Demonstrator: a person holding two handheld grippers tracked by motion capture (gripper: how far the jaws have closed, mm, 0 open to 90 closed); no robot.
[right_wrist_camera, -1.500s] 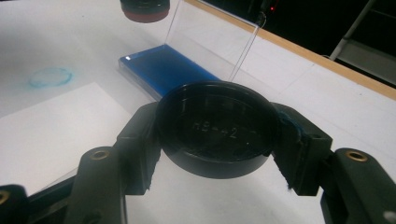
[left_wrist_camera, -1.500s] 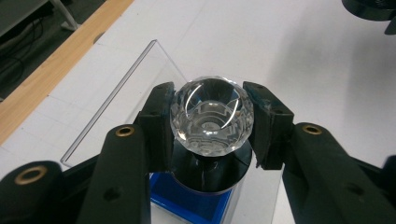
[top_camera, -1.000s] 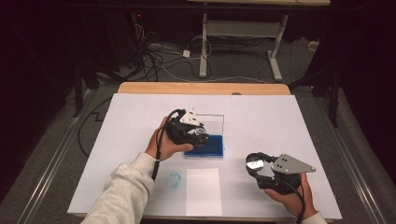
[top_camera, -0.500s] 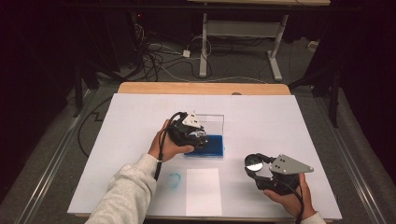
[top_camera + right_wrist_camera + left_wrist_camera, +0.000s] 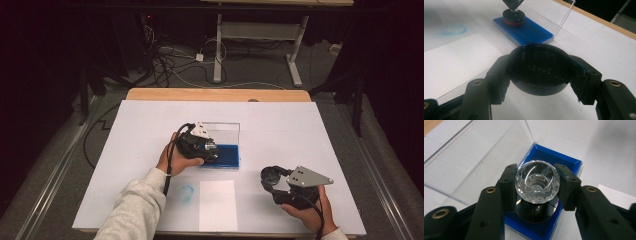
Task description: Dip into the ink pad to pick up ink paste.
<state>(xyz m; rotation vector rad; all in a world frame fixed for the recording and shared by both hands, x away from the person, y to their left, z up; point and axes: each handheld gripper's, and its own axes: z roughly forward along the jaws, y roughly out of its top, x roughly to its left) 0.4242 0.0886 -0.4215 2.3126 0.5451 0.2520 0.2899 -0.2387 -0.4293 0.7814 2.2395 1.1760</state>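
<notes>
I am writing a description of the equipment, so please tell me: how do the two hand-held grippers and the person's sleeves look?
Both are black. The left hand-held gripper and the right hand-held gripper each carry a grey three-cornered plate with small dark holes. The broad jaws have brass-coloured rivets. A black cable trails from the left one. The left sleeve is light grey.

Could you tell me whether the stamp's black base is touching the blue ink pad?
Touching. In the right gripper view, the stamp base sits flat on the blue ink pad with no gap; the left gripper clamps its crystal knob.
</notes>
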